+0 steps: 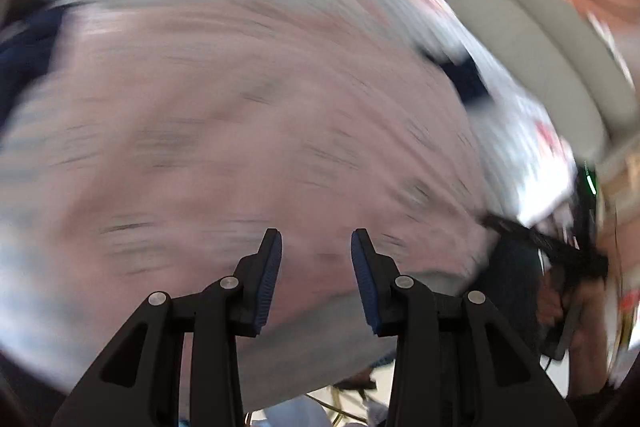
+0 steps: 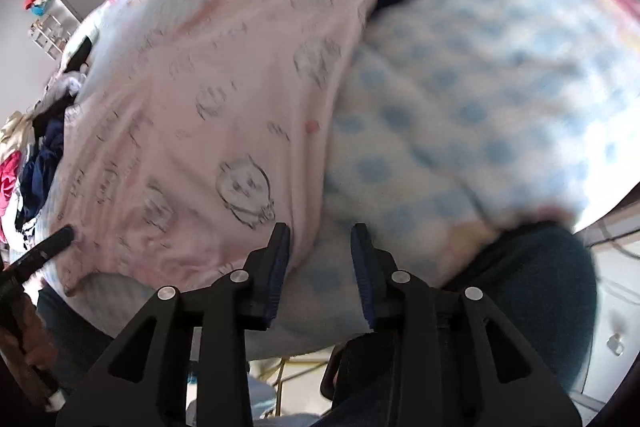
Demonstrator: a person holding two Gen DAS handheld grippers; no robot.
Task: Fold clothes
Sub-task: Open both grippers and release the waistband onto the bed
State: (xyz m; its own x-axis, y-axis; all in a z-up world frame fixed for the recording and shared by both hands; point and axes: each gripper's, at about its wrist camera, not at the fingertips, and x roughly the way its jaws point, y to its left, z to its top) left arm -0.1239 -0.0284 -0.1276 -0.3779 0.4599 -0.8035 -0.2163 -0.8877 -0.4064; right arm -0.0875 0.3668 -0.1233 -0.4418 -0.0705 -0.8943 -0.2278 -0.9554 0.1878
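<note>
Pink printed garment (image 2: 208, 115) spread flat, left edge beside a blue-dotted white cloth (image 2: 460, 115), left gripper (image 1: 316, 267) wide, empty, above the pink fabric, view blurred so prob. not touching, right gripper (image 2: 320, 259) wide, empty, over the seam btw. both.

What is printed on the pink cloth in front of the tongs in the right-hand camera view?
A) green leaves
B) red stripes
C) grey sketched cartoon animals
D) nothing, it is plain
C: the pink cotton garment carries grey outline drawings of round little animals, one just ahead of the open right tongs.
</note>
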